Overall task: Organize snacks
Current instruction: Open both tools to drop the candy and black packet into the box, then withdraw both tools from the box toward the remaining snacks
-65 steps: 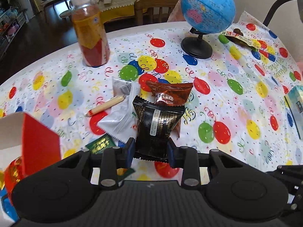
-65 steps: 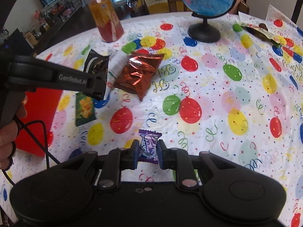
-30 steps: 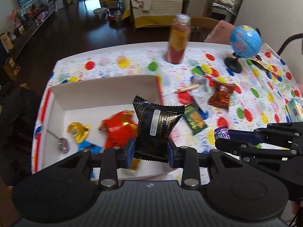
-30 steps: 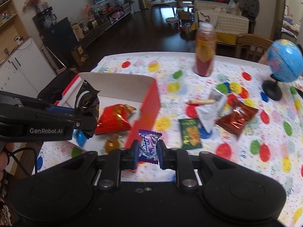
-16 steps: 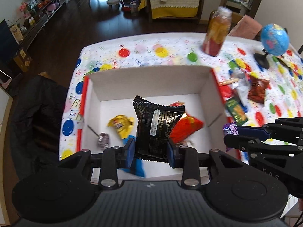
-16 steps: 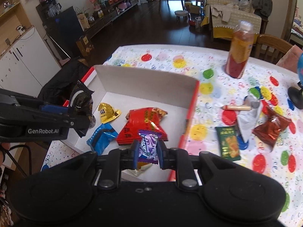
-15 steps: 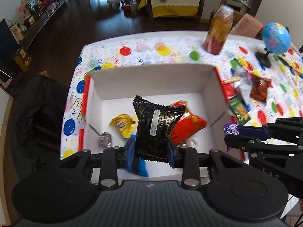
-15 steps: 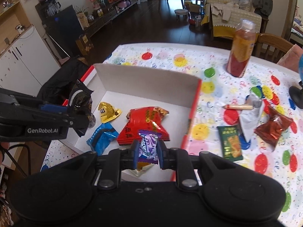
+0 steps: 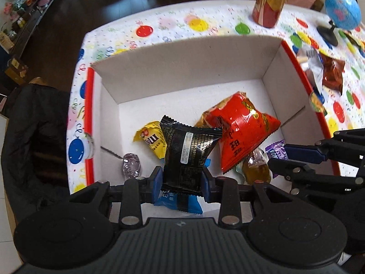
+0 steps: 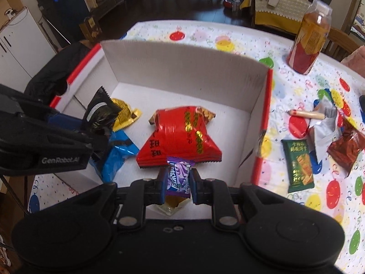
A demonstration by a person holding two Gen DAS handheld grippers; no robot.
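Note:
My left gripper is shut on a black snack packet and holds it over the near part of the open cardboard box. My right gripper is shut on a purple candy, also above the box, to the right of the left gripper. Inside the box lie a red bag, a yellow packet, a blue packet, a silver-wrapped sweet and an amber sweet.
On the balloon tablecloth right of the box lie a green packet, a brown-red bag, a silver packet and a sausage stick. A drink bottle and a globe stand further back.
Both grippers have moved closer to and lower over the box, each still holding its snack. The box now fills more of both views.

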